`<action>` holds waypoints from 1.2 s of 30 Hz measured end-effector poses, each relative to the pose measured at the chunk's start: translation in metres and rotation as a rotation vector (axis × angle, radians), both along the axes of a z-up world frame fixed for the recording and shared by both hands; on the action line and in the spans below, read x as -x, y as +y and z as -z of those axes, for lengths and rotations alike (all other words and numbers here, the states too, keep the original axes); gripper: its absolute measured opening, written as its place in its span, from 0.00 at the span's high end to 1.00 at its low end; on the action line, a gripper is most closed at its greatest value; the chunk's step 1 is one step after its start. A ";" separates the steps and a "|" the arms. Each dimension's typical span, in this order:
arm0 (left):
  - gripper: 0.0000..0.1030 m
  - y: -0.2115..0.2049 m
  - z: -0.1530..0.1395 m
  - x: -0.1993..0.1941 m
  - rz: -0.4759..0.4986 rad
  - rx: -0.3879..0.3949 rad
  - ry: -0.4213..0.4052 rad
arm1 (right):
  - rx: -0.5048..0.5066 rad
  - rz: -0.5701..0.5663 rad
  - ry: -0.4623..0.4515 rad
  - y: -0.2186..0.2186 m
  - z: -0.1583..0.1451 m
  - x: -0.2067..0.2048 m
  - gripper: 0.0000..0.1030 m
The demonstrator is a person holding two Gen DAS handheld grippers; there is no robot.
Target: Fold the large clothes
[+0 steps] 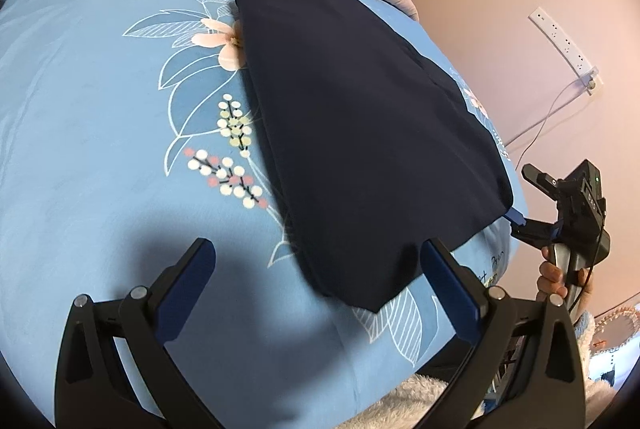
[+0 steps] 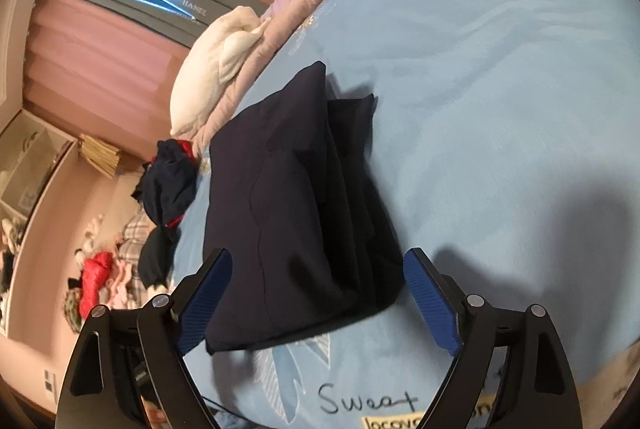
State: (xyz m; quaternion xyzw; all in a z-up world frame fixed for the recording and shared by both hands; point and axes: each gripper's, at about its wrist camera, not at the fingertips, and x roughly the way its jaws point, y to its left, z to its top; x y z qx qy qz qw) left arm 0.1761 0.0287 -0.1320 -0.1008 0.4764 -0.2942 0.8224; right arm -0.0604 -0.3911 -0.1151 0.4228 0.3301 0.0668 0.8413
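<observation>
Left wrist view: navy garment (image 1: 360, 133) folded flat on blue floral bed cover (image 1: 100, 109); left claw (image 1: 316, 293) spread, gripping nothing. Right wrist view: right claw (image 2: 316, 293) spread around garment's near edge, not pinching. Fold apparently finished; unfolded clothes pile (image 2: 168, 181) remaining.
</observation>
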 end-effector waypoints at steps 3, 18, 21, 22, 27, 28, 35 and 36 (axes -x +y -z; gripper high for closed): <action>0.00 -0.004 0.001 -0.008 0.010 0.004 0.007 | 0.017 -0.016 0.007 -0.004 -0.001 -0.012 0.14; 0.00 -0.006 0.008 -0.069 0.007 0.174 0.131 | -0.045 -0.101 0.062 -0.023 0.015 -0.059 0.08; 0.00 -0.007 0.008 -0.073 0.006 0.201 0.148 | -0.077 -0.119 0.058 -0.026 0.018 -0.063 0.07; 0.00 -0.008 0.009 -0.077 0.008 0.217 0.159 | -0.086 -0.125 0.054 -0.027 0.018 -0.064 0.07; 0.00 -0.007 0.017 -0.089 0.005 0.274 0.210 | -0.083 -0.172 0.062 -0.025 0.017 -0.076 0.05; 0.00 -0.007 0.018 -0.091 0.006 0.284 0.217 | -0.078 -0.182 0.067 -0.024 0.016 -0.079 0.05; 0.00 -0.009 0.023 -0.101 0.007 0.311 0.234 | -0.046 -0.277 0.090 -0.021 0.017 -0.097 0.05; 0.00 -0.009 0.024 -0.102 0.010 0.312 0.235 | -0.046 -0.287 0.090 -0.020 0.018 -0.099 0.04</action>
